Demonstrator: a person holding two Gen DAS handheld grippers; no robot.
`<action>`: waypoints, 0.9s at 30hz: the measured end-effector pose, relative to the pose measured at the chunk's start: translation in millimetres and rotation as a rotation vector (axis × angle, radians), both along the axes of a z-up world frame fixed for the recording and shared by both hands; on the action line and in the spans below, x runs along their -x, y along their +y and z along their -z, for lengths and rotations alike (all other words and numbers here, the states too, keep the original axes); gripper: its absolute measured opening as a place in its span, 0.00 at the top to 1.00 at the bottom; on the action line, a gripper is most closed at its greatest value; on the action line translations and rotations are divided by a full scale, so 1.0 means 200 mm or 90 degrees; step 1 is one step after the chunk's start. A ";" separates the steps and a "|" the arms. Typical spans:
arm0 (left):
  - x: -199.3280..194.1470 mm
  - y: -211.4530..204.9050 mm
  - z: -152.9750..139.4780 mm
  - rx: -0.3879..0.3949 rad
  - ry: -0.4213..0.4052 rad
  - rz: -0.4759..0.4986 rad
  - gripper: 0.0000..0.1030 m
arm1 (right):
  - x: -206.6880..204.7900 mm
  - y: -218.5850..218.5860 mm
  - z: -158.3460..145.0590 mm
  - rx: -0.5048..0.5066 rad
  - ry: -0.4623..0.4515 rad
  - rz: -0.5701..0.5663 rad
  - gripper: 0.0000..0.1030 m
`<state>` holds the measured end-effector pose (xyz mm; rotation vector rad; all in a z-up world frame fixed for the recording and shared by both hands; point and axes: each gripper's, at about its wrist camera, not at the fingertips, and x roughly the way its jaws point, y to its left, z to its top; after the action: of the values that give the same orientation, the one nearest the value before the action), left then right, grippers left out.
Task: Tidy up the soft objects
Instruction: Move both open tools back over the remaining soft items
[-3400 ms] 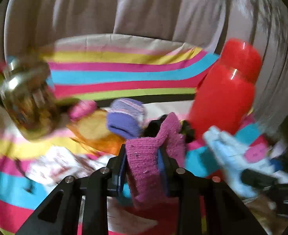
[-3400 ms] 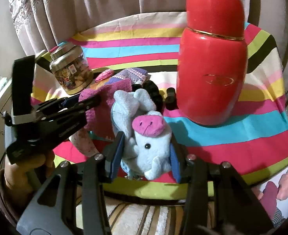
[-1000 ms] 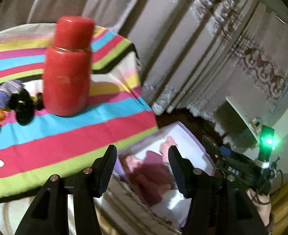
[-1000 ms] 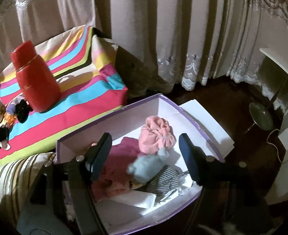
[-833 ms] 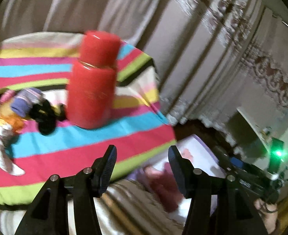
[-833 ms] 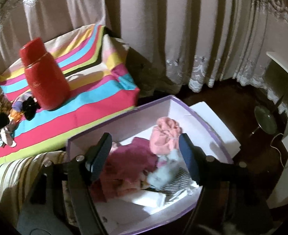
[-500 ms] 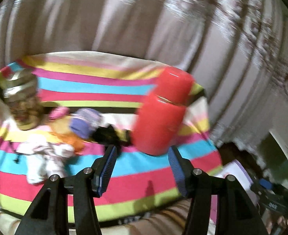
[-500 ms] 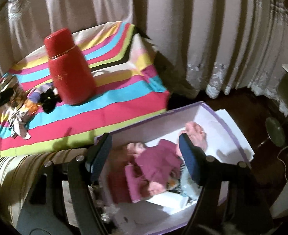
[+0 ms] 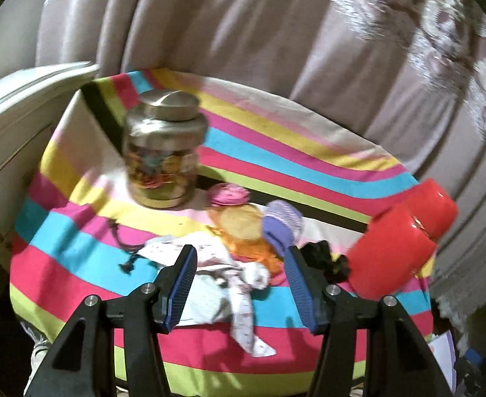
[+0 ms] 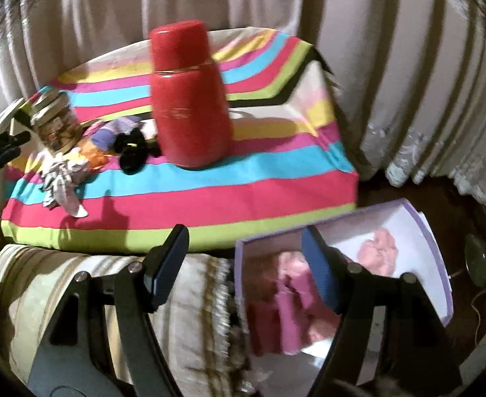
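My left gripper hangs open and empty over the near edge of the striped table cloth. Just beyond its fingertips lies a white patterned cloth. Behind that are an orange piece, a purple sock, a pink piece and a black item. My right gripper is open too, with nothing in it, between the table edge and a purple-rimmed box. Pink clothes and magenta clothes lie in the box. The same pile shows far left on the table.
A tall red flask stands mid-table, right of the pile. A lidded glass jar stands at the back left. A beige striped cushion lies below the table edge. Curtains hang behind, and dark floor lies around the box.
Both views have swung left, away from the box and toward the table. The left gripper now faces the pile of soft things. Both jaws stay as wide as before, empty.
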<state>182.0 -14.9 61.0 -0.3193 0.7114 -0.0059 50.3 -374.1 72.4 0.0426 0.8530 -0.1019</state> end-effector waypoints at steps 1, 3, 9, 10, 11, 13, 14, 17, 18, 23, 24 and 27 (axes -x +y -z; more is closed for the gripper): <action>0.00 0.02 0.01 0.003 0.003 -0.008 0.46 | -0.02 0.04 -0.01 0.001 -0.002 -0.013 0.29; -0.01 0.06 0.04 0.007 0.012 -0.024 0.46 | -0.06 0.11 -0.02 0.003 -0.005 -0.037 0.29; -0.02 0.18 0.13 0.030 0.044 -0.086 0.46 | -0.21 0.36 -0.05 0.007 -0.012 -0.117 0.29; -0.02 0.19 0.14 0.034 0.046 -0.092 0.46 | -0.23 0.40 -0.05 0.006 -0.014 -0.129 0.29; -0.02 0.20 0.15 0.035 0.048 -0.094 0.46 | -0.26 0.43 -0.04 0.007 -0.014 -0.142 0.29; -0.03 0.20 0.16 0.034 0.049 -0.092 0.46 | -0.33 0.50 -0.02 0.015 -0.007 -0.153 0.29; -0.03 0.19 0.16 0.035 0.050 -0.091 0.46 | -0.36 0.53 -0.01 0.013 -0.003 -0.156 0.29; -0.04 0.18 0.19 0.039 0.056 -0.090 0.46 | -0.49 0.60 0.04 -0.007 0.014 -0.161 0.29; -0.04 0.18 0.19 0.040 0.057 -0.090 0.46 | -0.53 0.63 0.06 -0.005 0.019 -0.164 0.29; -0.05 0.20 0.22 0.047 0.055 -0.100 0.46 | -0.74 0.72 0.18 0.002 0.048 -0.156 0.29; -0.05 0.20 0.23 0.050 0.054 -0.103 0.46 | -0.77 0.73 0.21 0.003 0.051 -0.147 0.29; -0.05 0.24 0.24 0.060 0.053 -0.118 0.46 | -0.90 0.77 0.30 0.008 0.074 -0.128 0.29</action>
<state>191.8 32.5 12.1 -0.4768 0.7633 0.1514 229.5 -220.6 11.4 -0.0608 0.9678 0.0794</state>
